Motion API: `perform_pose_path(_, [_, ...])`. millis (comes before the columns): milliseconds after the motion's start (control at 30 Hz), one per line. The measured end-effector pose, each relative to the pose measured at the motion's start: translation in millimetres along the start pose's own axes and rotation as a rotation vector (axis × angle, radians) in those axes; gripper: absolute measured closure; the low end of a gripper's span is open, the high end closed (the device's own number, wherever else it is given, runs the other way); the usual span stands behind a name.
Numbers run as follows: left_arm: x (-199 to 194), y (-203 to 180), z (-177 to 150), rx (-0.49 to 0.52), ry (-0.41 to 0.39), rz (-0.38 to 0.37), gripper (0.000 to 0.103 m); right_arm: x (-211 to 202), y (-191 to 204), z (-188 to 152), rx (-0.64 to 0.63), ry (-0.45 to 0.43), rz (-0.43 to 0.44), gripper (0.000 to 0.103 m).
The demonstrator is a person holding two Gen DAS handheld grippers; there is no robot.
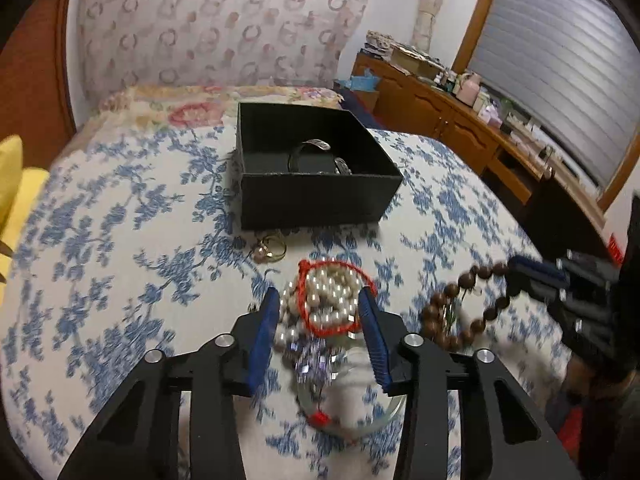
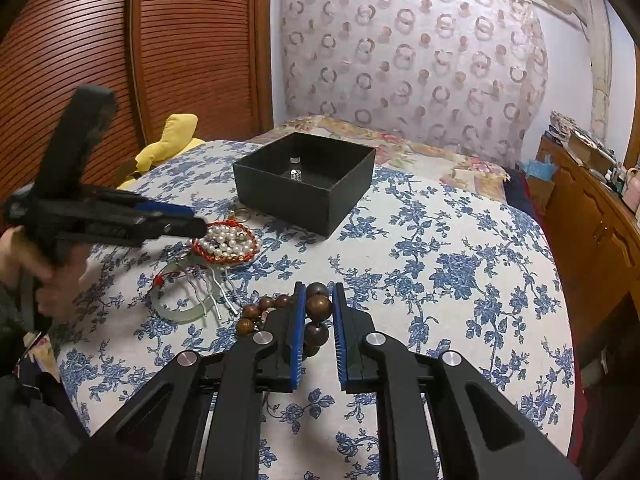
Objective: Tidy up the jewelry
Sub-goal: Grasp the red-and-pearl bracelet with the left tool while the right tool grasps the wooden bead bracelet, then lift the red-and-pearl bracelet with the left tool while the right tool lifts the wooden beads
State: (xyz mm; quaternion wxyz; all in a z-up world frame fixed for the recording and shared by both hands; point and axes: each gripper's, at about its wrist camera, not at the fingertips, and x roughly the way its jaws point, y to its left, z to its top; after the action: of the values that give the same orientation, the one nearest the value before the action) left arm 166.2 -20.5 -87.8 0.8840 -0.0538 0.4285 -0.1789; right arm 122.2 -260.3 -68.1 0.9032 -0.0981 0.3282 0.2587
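A black open box (image 1: 316,196) sits on the blue-flowered bedspread and holds a silver bangle (image 1: 320,156); it also shows in the right wrist view (image 2: 304,184). My left gripper (image 1: 320,300) is open over a heap of pearls with a red cord bracelet (image 1: 328,300), its fingers either side of the heap. A pale green jade bangle (image 2: 184,312) lies beside the heap. A gold ring (image 1: 270,250) lies in front of the box. My right gripper (image 2: 319,300) is shut on a brown wooden bead bracelet (image 2: 318,308), also in the left wrist view (image 1: 452,308).
A yellow soft toy (image 2: 172,140) lies at the bed's left edge. A wooden dresser (image 1: 460,120) with clutter stands on the right. A louvred wooden door (image 2: 120,60) is on the left. A patterned headboard (image 2: 400,60) stands behind the box.
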Motion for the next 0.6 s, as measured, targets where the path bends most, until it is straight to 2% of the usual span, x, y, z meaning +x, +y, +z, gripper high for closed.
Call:
perform_pose_path(100, [13.0, 8.6, 8.7, -0.045, 0.031, -0.046, 0.079, 0.3, 1.0, -0.4, 0.003, 0.002, 0.0, 0.088])
perform_pose_path(233, [23.2, 11.3, 12.3, -0.057, 0.051, -0.058, 0.095, 0.7, 2.2, -1.3, 0.007, 0.006, 0.0, 0.088])
perform_pose_path(400, [24.7, 9.7, 12.3, -0.04, 0.05, -0.042, 0.097, 0.6, 1.8, -1.6, 0.006, 0.004, 0.001, 0.088])
perform_pose_path(600, [6.5, -0.3, 15.4, -0.004, 0.0, -0.032, 0.097, -2.7, 3.2, 2.2, -0.001, -0.013, 0.006, 0.088])
